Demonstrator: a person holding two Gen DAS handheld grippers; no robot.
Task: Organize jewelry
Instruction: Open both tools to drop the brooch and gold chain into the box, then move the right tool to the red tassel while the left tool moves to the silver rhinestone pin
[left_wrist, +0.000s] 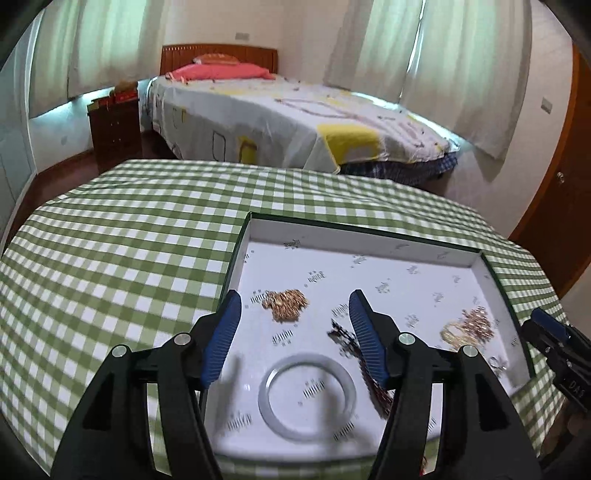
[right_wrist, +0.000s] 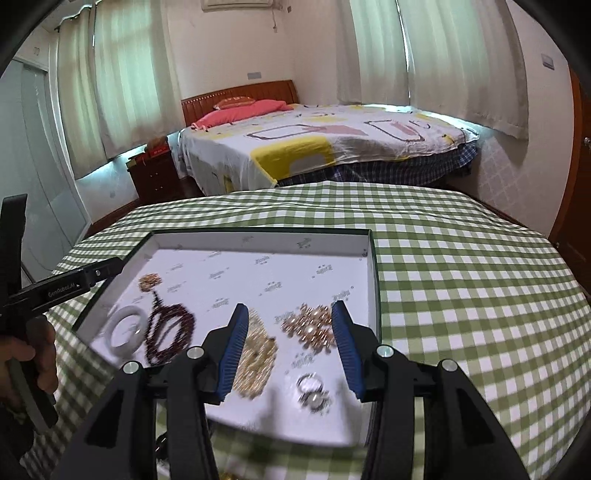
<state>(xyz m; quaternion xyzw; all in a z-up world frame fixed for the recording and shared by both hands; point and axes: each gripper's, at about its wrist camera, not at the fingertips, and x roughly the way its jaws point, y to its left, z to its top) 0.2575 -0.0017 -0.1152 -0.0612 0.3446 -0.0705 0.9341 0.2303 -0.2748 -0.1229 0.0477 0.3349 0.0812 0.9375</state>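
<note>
- Jaws of left gripper (left_wrist: 293, 306) and right gripper (right_wrist: 288, 317) stood spread, holding nothing.
- All 6 pieces lay apart in tray (right_wrist: 258, 236).
- Advice: lift grippers straight up, avoid snagging bead strand (right_wrist: 168, 334).

I am working in a home bedroom. Beyond my table (right_wrist: 461, 258) with its green checked cloth stands a bed (right_wrist: 314, 147) with a wooden headboard (right_wrist: 240, 94), a red pillow (right_wrist: 243, 110) and a patterned sheet. A dark nightstand (left_wrist: 116, 125) sits beside the bed. Pale curtains (right_wrist: 122, 81) cover the windows, and a wooden door (left_wrist: 554, 221) shows at the right.
</note>
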